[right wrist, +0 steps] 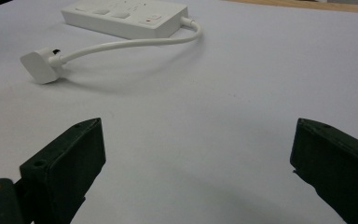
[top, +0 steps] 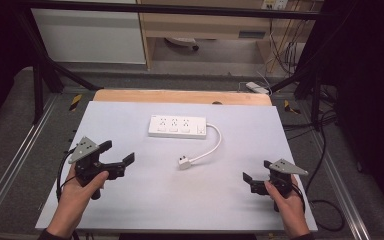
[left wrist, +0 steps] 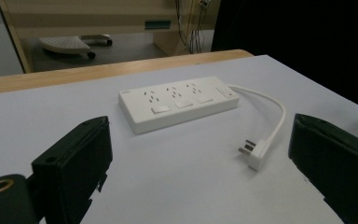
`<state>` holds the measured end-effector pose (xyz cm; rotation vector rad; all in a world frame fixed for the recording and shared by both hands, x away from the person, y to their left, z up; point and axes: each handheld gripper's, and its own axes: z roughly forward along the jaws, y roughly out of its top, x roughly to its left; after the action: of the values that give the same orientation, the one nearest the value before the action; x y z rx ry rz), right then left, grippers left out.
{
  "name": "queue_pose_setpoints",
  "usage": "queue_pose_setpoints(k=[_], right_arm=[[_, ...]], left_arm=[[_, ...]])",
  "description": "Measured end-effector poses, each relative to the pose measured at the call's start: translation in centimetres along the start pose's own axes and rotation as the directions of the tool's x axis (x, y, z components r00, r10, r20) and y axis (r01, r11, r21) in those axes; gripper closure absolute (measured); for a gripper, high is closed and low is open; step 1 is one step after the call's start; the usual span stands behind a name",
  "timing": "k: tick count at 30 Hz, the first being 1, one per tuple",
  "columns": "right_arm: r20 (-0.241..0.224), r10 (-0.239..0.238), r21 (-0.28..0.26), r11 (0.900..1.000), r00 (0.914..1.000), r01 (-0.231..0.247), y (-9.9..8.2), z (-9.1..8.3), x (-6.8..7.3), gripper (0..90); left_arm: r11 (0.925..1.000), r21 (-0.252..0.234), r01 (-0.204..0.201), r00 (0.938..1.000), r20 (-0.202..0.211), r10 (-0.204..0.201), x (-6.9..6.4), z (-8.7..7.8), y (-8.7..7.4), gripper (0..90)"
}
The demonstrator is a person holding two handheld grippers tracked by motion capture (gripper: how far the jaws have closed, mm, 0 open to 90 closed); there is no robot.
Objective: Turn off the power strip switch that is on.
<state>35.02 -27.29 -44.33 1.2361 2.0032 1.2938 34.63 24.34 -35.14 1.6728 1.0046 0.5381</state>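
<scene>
The white power strip [top: 177, 126] lies flat near the middle of the table [top: 130, 210], its short cord curling to the plug [top: 184, 162] lying nearer the person. Well apart from both, the left gripper [top: 117, 152] and right gripper [top: 256, 171] hang wide open, each holding nothing.
</scene>
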Motion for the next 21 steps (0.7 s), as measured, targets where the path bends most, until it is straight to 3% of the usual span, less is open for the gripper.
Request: queue_pose_setpoints(k=[21], right_arm=[[-0.012, 0.003, 0.01, 0.9999, 0.9999, -0.003, 0.0, 0.1, 0.0, 3.8]], left_arm=[[0.9989, 0.023, -0.042, 0.9988, 0.025, 0.042, -1.2, 3.8, 3.2, 6.4]])
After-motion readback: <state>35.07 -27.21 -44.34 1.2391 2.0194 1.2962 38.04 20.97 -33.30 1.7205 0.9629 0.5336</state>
